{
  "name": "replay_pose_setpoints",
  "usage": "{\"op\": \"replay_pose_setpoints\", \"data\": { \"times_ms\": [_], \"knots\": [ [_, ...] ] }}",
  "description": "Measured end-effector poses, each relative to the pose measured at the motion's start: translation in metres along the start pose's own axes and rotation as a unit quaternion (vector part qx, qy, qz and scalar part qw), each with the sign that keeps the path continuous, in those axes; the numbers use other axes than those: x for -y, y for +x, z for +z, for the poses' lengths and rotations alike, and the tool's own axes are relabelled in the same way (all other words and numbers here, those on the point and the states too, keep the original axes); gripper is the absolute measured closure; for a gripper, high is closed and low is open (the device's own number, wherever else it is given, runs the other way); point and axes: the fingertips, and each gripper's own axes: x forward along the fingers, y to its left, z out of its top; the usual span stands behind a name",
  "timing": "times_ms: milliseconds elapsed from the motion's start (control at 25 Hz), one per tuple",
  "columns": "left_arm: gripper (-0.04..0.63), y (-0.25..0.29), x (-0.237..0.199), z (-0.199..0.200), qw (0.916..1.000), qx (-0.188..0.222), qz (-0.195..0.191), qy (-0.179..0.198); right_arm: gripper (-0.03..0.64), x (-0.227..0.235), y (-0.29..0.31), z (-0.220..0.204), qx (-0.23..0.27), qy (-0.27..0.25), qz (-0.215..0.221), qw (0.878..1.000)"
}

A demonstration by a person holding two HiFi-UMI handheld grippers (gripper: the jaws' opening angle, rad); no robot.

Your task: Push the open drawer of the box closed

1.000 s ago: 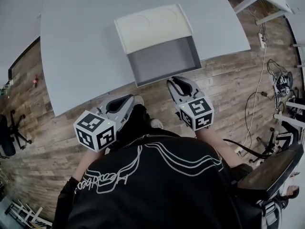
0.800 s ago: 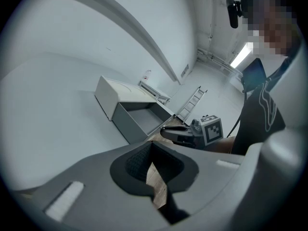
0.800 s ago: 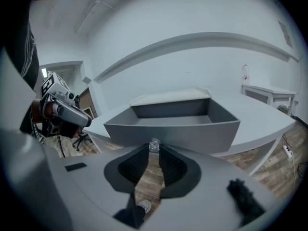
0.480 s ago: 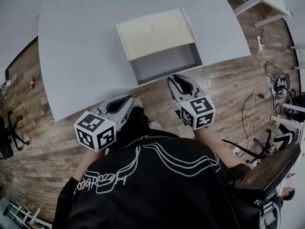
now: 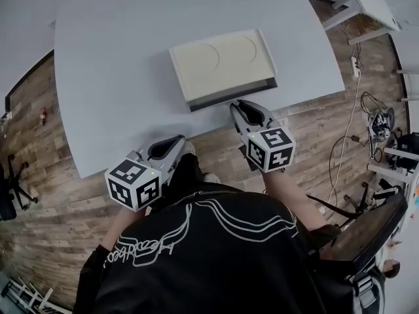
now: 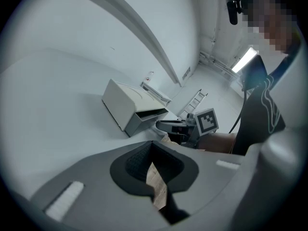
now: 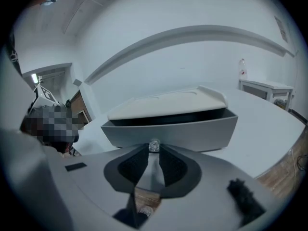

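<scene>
Right gripper view: drawer [image 7: 192, 131] knob [image 7: 154, 146] sits right at right gripper [image 7: 154, 152] fingertips [image 7: 143, 154]

This looks like a lab or office workroom. A broad pale-grey curved tabletop [image 5: 111, 77] stands on brown wood-plank flooring [image 5: 46, 169]. Tangled black cables [image 5: 382, 118] and a black swivel chair [image 5: 8, 191] sit at the edges.

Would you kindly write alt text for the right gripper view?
The right gripper, jaws shut, has its tips at the small clear knob of a grey drawer, open only a crack under the cream box on a pale table.
</scene>
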Motion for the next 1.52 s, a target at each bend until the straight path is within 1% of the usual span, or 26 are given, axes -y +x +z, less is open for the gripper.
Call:
{"op": "replay_pose_setpoints", "data": {
  "times_ms": [160, 400, 560, 720, 840, 920, 1040, 1120, 1280, 1440, 1520],
  "knots": [
    [0.591, 0.002, -0.007, 0.007, 1.0000, -0.001, -0.004, 0.001, 0.541, 0.004, 0.011, 0.007, -0.005, 0.028, 0.009, 1.000],
    [0.591, 0.001, -0.010, 0.014, 1.0000, 0.001, -0.008, 0.005, 0.541, 0.007, 0.020, 0.013, -0.008, 0.050, 0.015, 0.999],
    [0.591, -0.002, -0.011, 0.016, 0.9999, 0.003, -0.006, 0.010, 0.541, 0.007, 0.024, 0.016, -0.014, 0.045, 0.012, 0.999],
    [0.591, -0.006, -0.004, 0.014, 0.9998, 0.002, -0.005, 0.017, 0.541, 0.006, 0.023, 0.016, -0.019, 0.040, 0.021, 0.999],
    [0.591, -0.006, 0.007, 0.009, 0.9997, 0.001, -0.010, 0.023, 0.541, 0.009, 0.010, 0.013, -0.016, 0.041, 0.021, 0.999],
    [0.591, -0.007, 0.015, 0.007, 0.9997, 0.003, -0.013, 0.022, 0.541, 0.004, -0.005, 0.012, -0.010, 0.037, 0.031, 0.999],
    [0.591, -0.007, 0.034, 0.005, 0.9995, 0.011, -0.024, 0.017, 0.541, -0.012, -0.036, 0.010, -0.001, 0.022, 0.062, 0.998],
    [0.591, -0.006, 0.053, 0.006, 0.9990, 0.019, -0.032, 0.025, 0.541, -0.024, -0.062, 0.011, 0.014, 0.018, 0.087, 0.996],
    [0.591, -0.007, 0.101, 0.010, 0.9962, 0.044, -0.053, 0.052, 0.551, -0.048, -0.119, 0.020, 0.056, 0.016, 0.133, 0.989],
    [0.591, -0.018, 0.154, 0.013, 0.9918, 0.067, -0.071, 0.082, 0.606, -0.074, -0.176, 0.026, 0.084, -0.026, 0.173, 0.981],
    [0.591, -0.027, 0.179, 0.020, 0.9879, 0.082, -0.077, 0.106, 0.607, -0.089, -0.200, 0.029, 0.100, -0.038, 0.198, 0.974]
  ]
}}
